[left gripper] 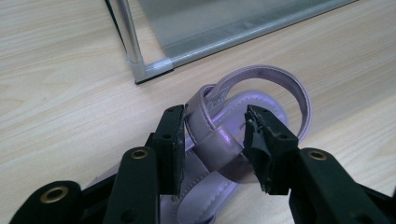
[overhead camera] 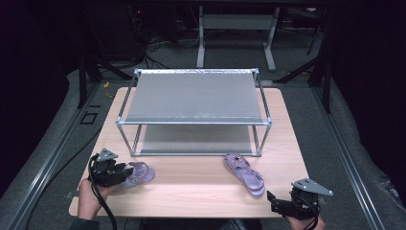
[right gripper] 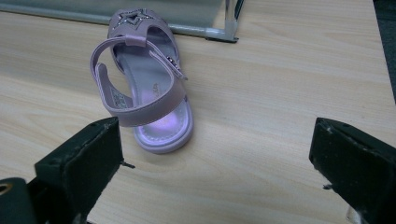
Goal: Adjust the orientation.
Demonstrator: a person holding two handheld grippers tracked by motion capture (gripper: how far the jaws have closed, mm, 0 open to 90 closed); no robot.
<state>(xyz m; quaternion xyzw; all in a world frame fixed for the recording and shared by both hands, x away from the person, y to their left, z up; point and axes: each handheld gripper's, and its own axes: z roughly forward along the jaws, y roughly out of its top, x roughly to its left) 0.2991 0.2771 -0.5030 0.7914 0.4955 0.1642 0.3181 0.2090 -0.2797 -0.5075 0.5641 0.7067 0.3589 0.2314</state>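
**Left tongs close around a sandal strap**

The left tongs (left gripper: 212,140) stand narrow around the strap of a lilac sandal (left gripper: 243,121) on the counter (overhead camera: 191,184); whether both pads press seems unclear. The right tongs (right gripper: 215,163) gape wide, just short of the second sandal (right gripper: 149,88) near the shoe rack (overhead camera: 194,98).

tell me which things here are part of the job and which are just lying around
In the job: left sandal, straps between the left gripper's jaws; right sandal, lying ahead of the open right gripper; shoe rack, both shelves bare.

Lying about: desk frame and cables on the floor behind the table.
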